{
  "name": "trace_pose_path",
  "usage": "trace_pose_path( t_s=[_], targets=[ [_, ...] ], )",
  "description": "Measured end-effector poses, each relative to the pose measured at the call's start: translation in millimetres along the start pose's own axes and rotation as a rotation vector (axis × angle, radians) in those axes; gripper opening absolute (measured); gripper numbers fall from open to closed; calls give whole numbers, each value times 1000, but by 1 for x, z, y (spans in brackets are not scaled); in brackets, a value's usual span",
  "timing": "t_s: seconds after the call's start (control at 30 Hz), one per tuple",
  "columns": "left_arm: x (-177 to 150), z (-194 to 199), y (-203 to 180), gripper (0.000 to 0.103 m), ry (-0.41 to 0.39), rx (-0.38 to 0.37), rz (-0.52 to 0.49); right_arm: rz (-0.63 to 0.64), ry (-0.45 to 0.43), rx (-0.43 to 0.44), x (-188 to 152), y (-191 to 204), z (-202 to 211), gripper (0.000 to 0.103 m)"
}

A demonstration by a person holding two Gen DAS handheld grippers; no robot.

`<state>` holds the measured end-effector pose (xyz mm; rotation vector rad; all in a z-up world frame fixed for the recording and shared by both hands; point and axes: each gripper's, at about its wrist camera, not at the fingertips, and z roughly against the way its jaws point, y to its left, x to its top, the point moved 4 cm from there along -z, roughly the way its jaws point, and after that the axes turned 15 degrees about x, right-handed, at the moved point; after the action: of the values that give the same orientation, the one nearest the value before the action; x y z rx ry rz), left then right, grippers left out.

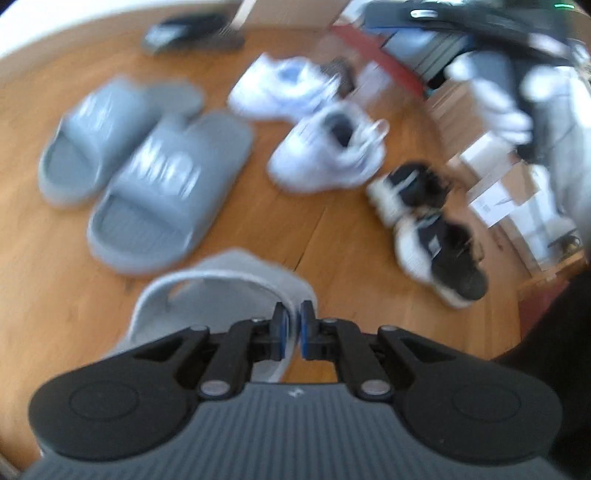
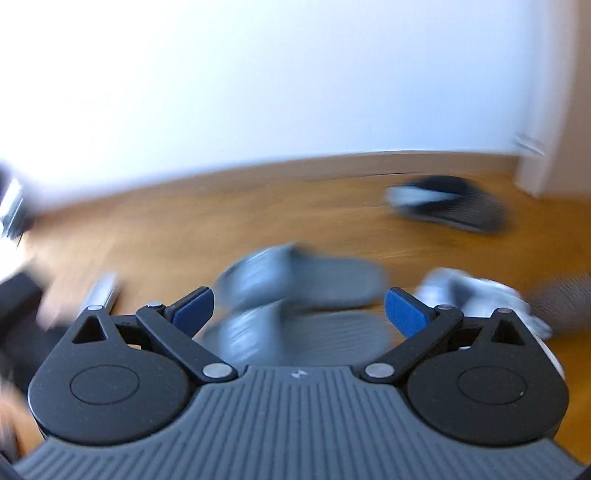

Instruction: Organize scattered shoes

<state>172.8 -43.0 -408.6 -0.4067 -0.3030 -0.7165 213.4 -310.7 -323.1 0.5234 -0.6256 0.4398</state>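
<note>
Gripping a light grey slipper (image 1: 221,291) by the edge of its strap, the left gripper (image 1: 294,325) has its blue-padded fingers drawn narrow, pinched on the thin rim between them. The slipper hangs just in front of the jaws, above the wooden floor (image 1: 55,258), its long axis running from lower left toward upper right in the left wrist view; which end is the toe is too blurred to tell.

Beyond it a pair of grey slides (image 1: 147,166) lies side by side, touching, both long axes slanting the same way from lower left to upper right, open toes toward the camera. To their right sit two white sneakers (image 1: 317,147), one behind the other, not aligned. Further right two black-and-white sneakers (image 1: 432,229) lie close together, near cardboard boxes (image 1: 495,192). A dark sandal (image 1: 192,33) rests alone near the wall, well apart from the rest.

In the right wrist view the right gripper (image 2: 299,314) has its fingers spread wide with nothing between the pads; the grey slides show blurred on the floor past them, long axes roughly crosswise. The dark sandal lies near the baseboard (image 2: 406,158).
</note>
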Motion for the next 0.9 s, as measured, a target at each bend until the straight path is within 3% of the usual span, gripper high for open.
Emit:
trace_pose_path(
  t_s=[0.03,0.1,0.13,0.27,0.33,0.5,0.6,0.7,0.8,0.9],
  targets=[
    [-6,-7,5,26,19,12,21,62,59,40,-6,16,-16,102],
    [-14,-17,13,45,61,53,77,171,172,119,-23,43,-44,102],
    [-13,-15,16,49,75,96,106,239,234,165,-34,58,-58,102],
    [-5,20,31,56,93,143,120,461,444,271,-67,98,-97,102],
    [-4,57,50,57,96,162,112,587,536,321,-76,109,-118,102],
    [-28,134,94,66,96,250,106,800,664,361,-90,121,-163,102],
    [-59,171,121,75,83,314,137,723,723,410,-92,113,-197,102],
    [-83,181,139,76,32,348,249,546,705,390,-85,112,-212,98],
    [-100,183,152,75,24,360,331,321,658,324,-75,116,-216,92],
    [-113,183,164,75,37,420,342,51,625,185,-63,120,-227,92]
  ],
)
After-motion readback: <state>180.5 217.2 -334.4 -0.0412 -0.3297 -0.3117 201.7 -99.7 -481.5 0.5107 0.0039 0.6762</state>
